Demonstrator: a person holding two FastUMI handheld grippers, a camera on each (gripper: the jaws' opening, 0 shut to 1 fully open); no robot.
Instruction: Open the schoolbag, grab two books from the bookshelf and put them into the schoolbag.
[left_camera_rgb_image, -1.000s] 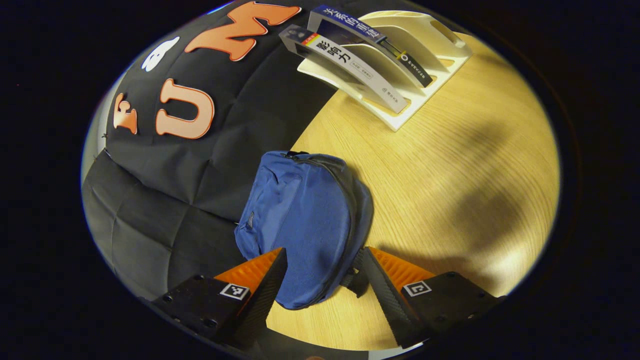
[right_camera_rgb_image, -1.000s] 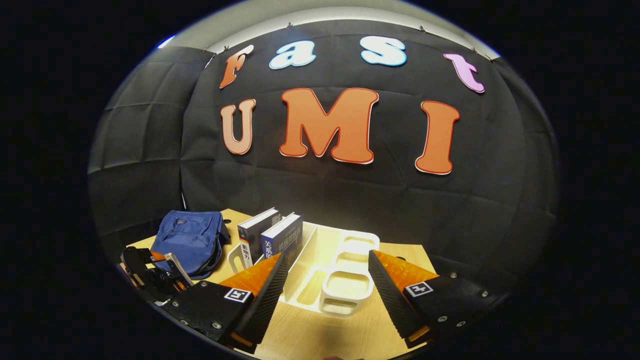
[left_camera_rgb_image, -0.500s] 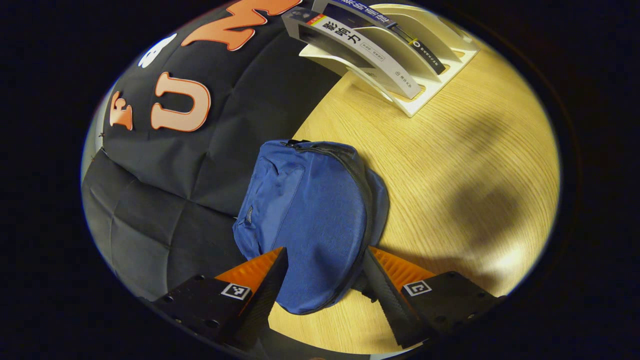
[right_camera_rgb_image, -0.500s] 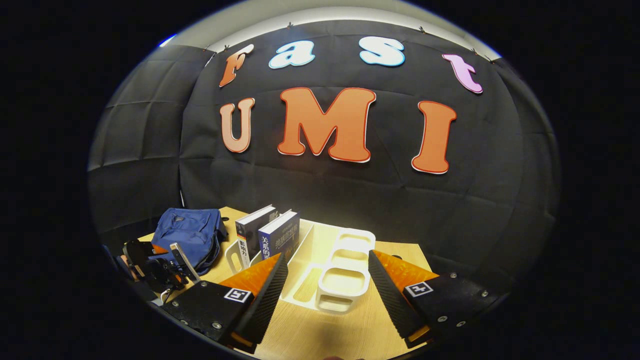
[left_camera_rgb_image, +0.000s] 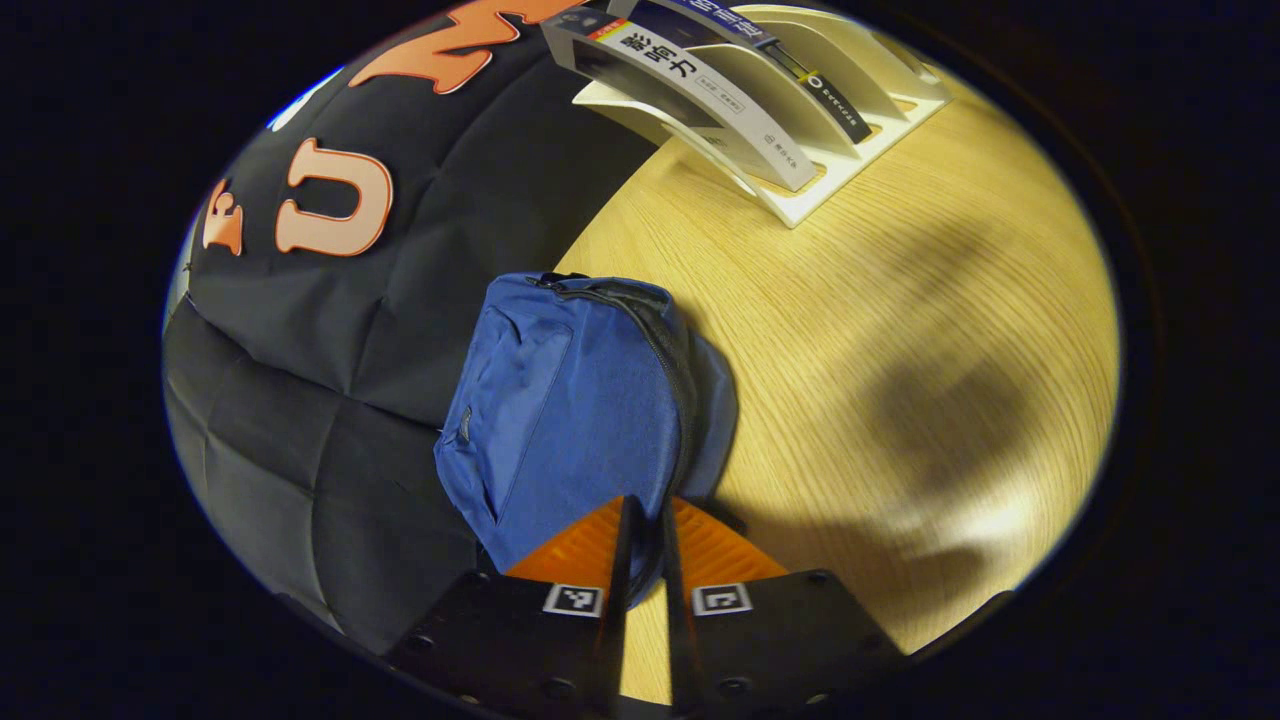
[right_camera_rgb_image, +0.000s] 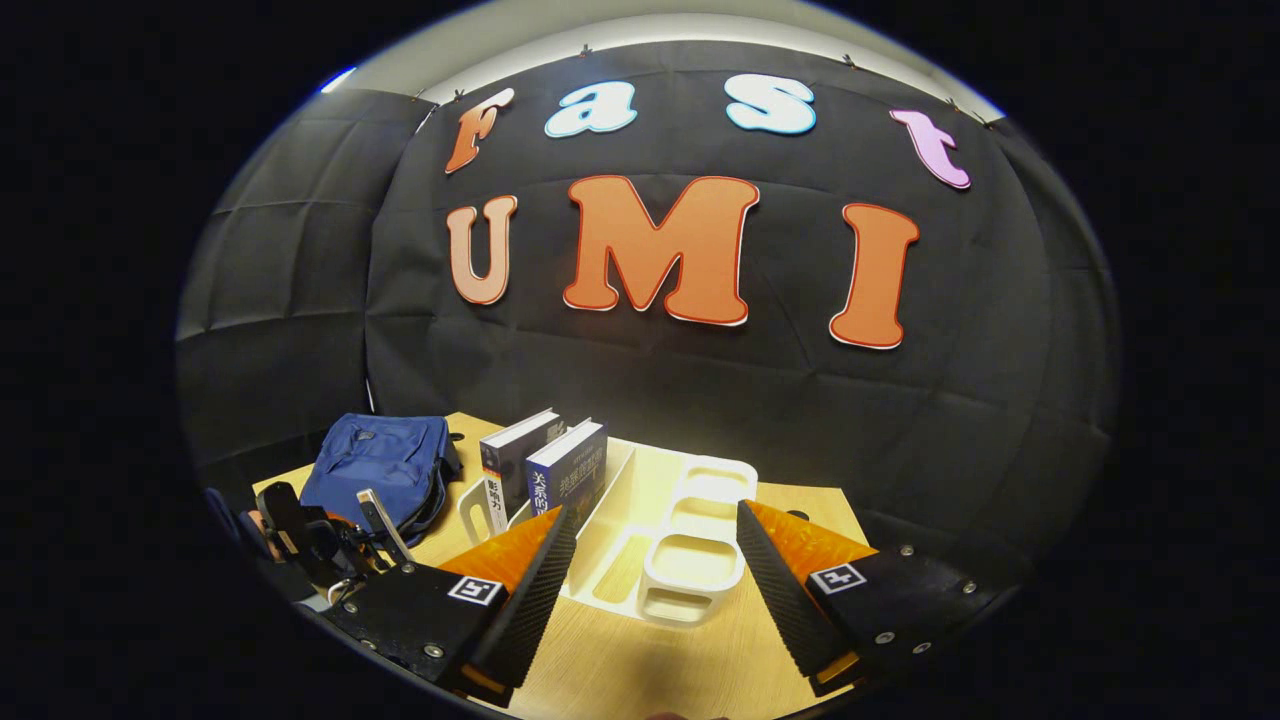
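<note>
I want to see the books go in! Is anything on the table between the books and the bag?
Nothing visible. Bare table lies between the books in the shelf and the bag. The bag's zipper looks closed, though.

1. White-spined book (left_camera_rgb_image: 690, 90), far ahead of the left gripper (left_camera_rgb_image: 640, 520) jaws and a bit to the right: big dark characters read "影响力". Smaller print below is too tiny to read.
2. Blue book (left_camera_rgb_image: 770, 50), just behind it: white characters, maybe starting "关系的"; the rest is blurry.
3. Both books stand just ahead of the right gripper (right_camera_rgb_image: 655, 525) jaws, to the left.
4. Each finger carries a square black-and-white code tag (left_camera_rgb_image: 572, 599), with no words.
</note>
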